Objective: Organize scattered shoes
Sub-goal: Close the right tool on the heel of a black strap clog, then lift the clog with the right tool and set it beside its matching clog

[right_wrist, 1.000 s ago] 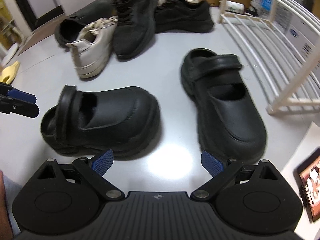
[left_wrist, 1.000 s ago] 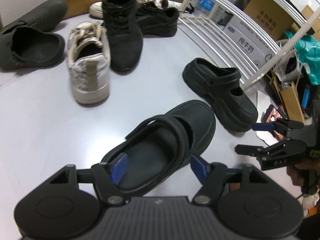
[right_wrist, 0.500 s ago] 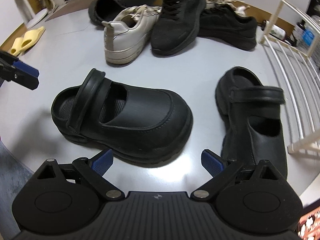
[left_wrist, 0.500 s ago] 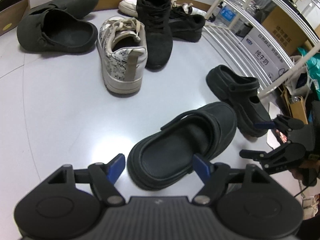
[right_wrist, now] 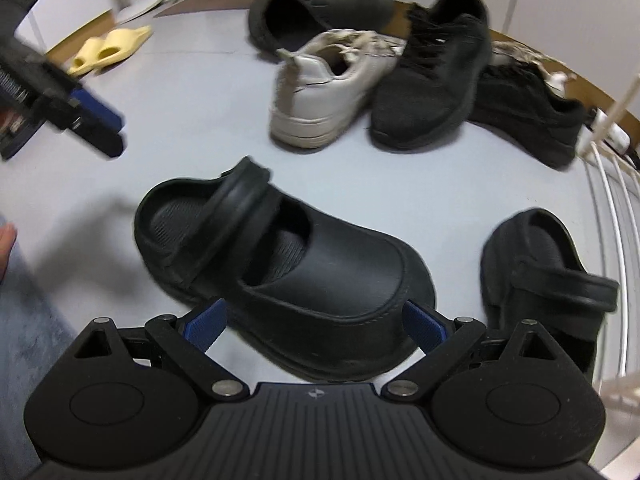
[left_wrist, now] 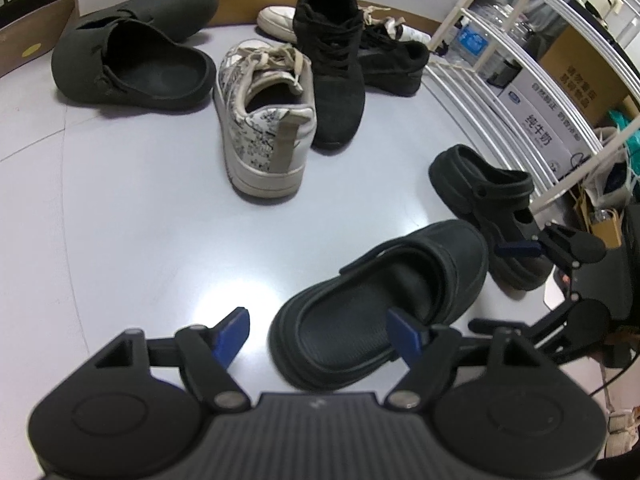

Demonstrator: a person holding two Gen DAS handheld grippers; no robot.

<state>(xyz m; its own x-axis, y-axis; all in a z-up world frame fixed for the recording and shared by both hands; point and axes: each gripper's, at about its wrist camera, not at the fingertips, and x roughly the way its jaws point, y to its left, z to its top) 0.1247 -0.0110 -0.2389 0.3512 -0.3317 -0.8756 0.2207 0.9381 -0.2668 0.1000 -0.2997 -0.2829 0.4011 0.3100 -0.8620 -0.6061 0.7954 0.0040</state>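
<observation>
A black strapped clog [left_wrist: 384, 300] lies on the pale floor with its heel toward my left gripper [left_wrist: 318, 334]. That gripper is open. Its right pad hangs just over the heel rim and its left pad over bare floor. In the right wrist view the same clog [right_wrist: 288, 272] points its toe at my right gripper [right_wrist: 316, 322], which is open with a pad on each side of the toe, clear of it. The matching clog [left_wrist: 488, 208] [right_wrist: 548, 280] rests beside the rack. Each gripper shows in the other's view: the right gripper [left_wrist: 500, 286] and the left gripper [right_wrist: 92, 120].
Farther back lie a white patterned sneaker [left_wrist: 264, 136], two black sneakers [left_wrist: 332, 60], a pair of dark clogs [left_wrist: 132, 52] and a white shoe [left_wrist: 280, 20]. A white wire rack [left_wrist: 500, 52] stands on the right with boxes behind. Yellow slippers [right_wrist: 110, 46] lie far left.
My left gripper has drawn back and left off the clog's heel, which sat between its pads. My right gripper has rolled and closed in until the clog's toe is between its pads.
</observation>
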